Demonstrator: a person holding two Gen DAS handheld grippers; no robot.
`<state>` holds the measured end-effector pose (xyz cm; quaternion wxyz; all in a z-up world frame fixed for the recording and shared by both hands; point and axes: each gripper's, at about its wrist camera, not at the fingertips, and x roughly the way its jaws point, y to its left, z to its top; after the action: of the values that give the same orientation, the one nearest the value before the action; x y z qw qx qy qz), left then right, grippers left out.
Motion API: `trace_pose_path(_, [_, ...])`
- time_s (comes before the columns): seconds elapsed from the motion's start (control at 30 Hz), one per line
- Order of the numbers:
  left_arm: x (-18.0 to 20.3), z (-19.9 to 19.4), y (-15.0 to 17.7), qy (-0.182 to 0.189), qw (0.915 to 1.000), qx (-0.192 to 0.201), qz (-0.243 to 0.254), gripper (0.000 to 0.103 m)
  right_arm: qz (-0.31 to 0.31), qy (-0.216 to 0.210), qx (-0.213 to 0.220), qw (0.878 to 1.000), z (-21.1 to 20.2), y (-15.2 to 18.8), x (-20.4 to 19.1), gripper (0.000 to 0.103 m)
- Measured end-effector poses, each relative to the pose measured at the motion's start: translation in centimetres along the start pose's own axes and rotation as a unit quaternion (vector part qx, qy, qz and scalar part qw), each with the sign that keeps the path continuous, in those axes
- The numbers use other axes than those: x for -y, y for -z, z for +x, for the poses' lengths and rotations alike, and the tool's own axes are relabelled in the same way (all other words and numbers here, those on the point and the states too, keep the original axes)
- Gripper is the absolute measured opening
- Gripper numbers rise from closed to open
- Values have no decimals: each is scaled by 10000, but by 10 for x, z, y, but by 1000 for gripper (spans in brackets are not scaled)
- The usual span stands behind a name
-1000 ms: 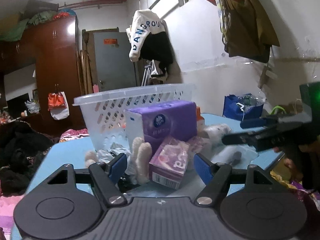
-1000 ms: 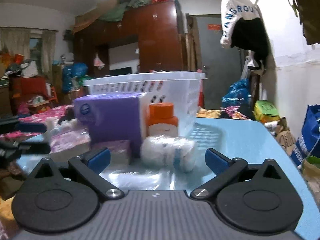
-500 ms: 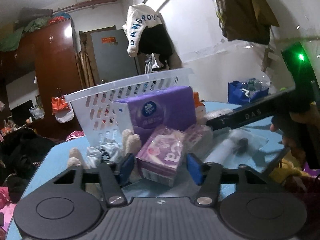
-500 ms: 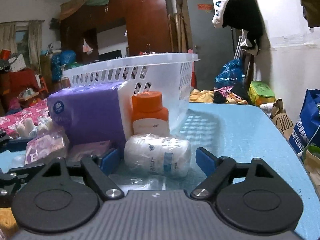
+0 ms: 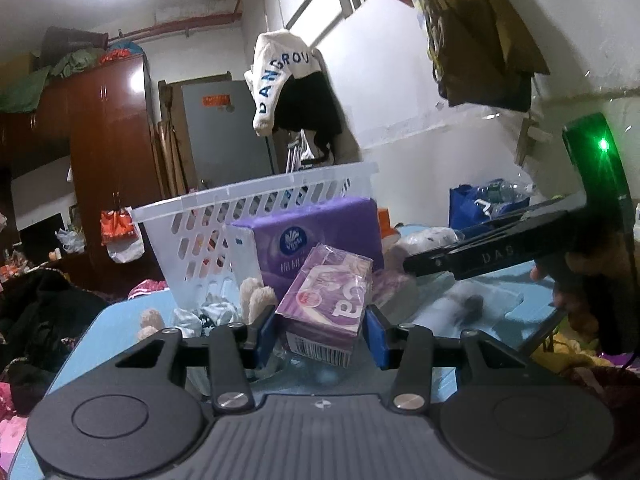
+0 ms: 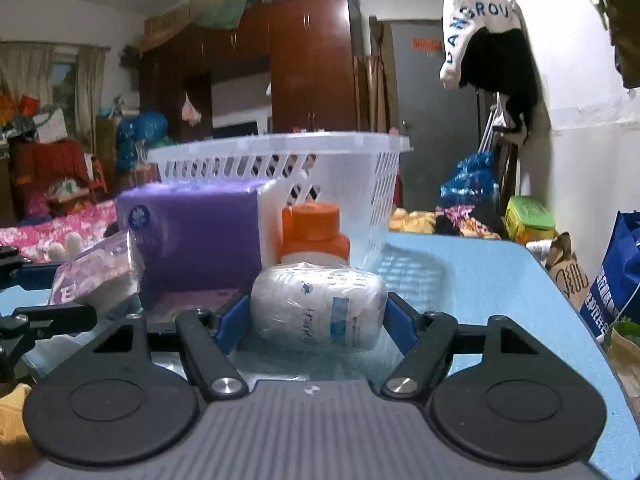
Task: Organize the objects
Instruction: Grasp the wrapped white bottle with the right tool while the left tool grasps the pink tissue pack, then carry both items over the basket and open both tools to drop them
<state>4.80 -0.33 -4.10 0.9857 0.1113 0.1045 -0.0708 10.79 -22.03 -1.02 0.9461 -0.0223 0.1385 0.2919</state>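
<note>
Left gripper (image 5: 320, 334) clamped on tilted tissue pack (image 5: 330, 300); right gripper (image 6: 316, 322) clamped on sideways bottle (image 6: 320, 306); basket (image 6: 280, 152) seen upper centre, behind both.

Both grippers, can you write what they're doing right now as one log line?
left gripper: shut on small purple tissue pack | right gripper: shut on white wrapped bottle | white basket: behind, nothing placed yet

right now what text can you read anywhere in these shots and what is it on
"DANGROU": hanging white garment.
"DA", rest hidden: right gripper, on its arm in the left view.
Small purple tissue pack: big letters and barcode, not legible.
Large purple tissue pack: logo and characters blurred.
White wrapped bottle: print too small.
</note>
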Motion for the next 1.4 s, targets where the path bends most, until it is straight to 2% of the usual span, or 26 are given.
trace_pose_path(0.23, [-7,-18,-11,-16,9991,409,-133,50,148,-22,460,9988,-19,-11,15,74])
trace_pose_path(0.4, [-24,-29,-24,-114,9976,595,-345,50,128,-133,615,9979,-22,-29,18,74])
trace_pose_path(0.57, [-54,-22,-55,-320,9953,691,-595,50,-12,-148,705,9974,-9,-76,17,74])
trace_pose_path(0.67, [-76,-2,-87,-393,9949,615,-698,50,-85,-231,550,9982,17,-113,13,74])
trace_pose_path(0.77, [-97,33,-122,-428,9955,302,-794,50,-51,-85,177,9998,55,-146,10,74])
trace_pose_path(0.87, [-113,79,-148,-445,9933,-444,-965,50,52,-3,-268,9996,89,-167,8,74])
trace_pose_path(0.97, [-115,116,-159,-594,9895,-1051,-799,50,41,42,-787,9969,120,-175,6,75])
trace_pose_path(1.07, [-120,149,-162,-654,9819,-1585,-806,50,15,124,-1194,9928,143,-171,6,75])
trace_pose_path(1.2, [-129,180,-157,-704,9747,-1962,-809,50,34,124,-1458,9892,156,-164,7,75])
trace_pose_path(1.4, [-143,190,-147,-733,9702,-2054,-1055,50,-106,49,-1745,9846,162,-156,2,75])
